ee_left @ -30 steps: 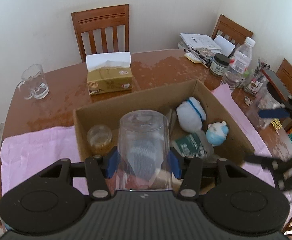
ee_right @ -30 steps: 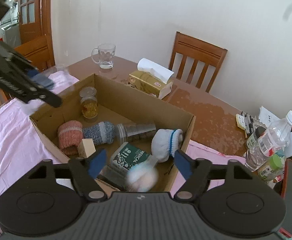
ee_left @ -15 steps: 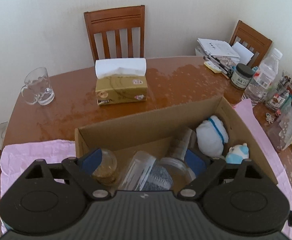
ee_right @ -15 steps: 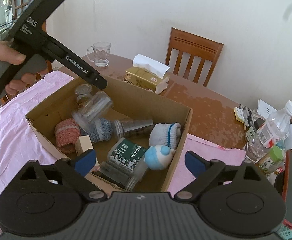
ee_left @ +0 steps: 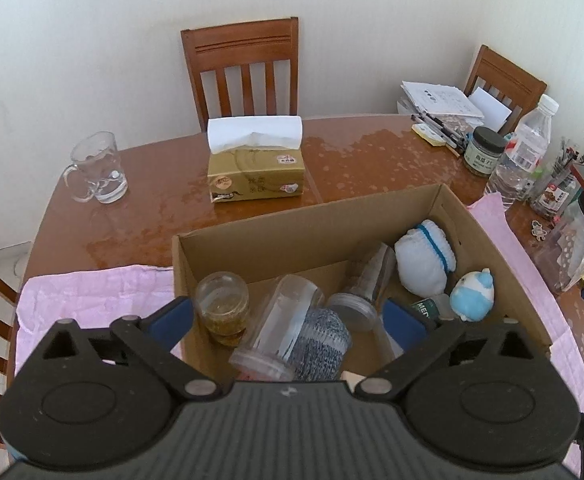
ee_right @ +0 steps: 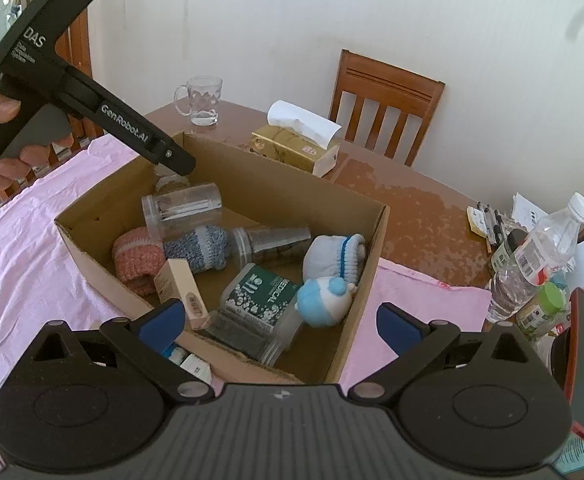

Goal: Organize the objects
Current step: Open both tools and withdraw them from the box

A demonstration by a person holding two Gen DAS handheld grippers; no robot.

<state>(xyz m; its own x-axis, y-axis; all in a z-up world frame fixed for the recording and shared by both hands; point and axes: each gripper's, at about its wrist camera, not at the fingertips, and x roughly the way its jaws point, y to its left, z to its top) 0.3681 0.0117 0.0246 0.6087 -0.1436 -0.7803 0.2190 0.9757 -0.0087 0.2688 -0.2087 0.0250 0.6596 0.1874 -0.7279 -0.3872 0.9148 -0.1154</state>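
An open cardboard box (ee_left: 300, 232) (ee_right: 364, 280) sits on the table and holds several things. A clear plastic jar (ee_left: 275, 328) (ee_right: 181, 208) lies on its side in it, resting on a grey-blue knitted sock (ee_left: 320, 340) (ee_right: 199, 246). A small amber jar (ee_left: 221, 304), a white sock roll (ee_left: 424, 260) (ee_right: 334, 256), a blue-and-white plush toy (ee_left: 472, 290) (ee_right: 324, 300), a green "Medical" container (ee_right: 259, 300) and a pink knitted roll (ee_right: 137, 258) lie there too. My left gripper (ee_left: 287, 320) is open and empty above the box's near side. My right gripper (ee_right: 277, 322) is open and empty above the box's near corner.
A pink cloth (ee_left: 91, 292) lies under the box. A tissue box (ee_left: 255, 172), a glass mug (ee_left: 95, 168), a water bottle (ee_left: 524, 152), a dark-lidded jar (ee_left: 484, 156), papers and pens stand on the wooden table. Chairs surround it. A clear canister (ee_left: 576, 248) stands at the right.
My left gripper opened and let go of the clear jar, which now lies in the box, then drew back. My right gripper dropped the plush toy into the box and opened wider.
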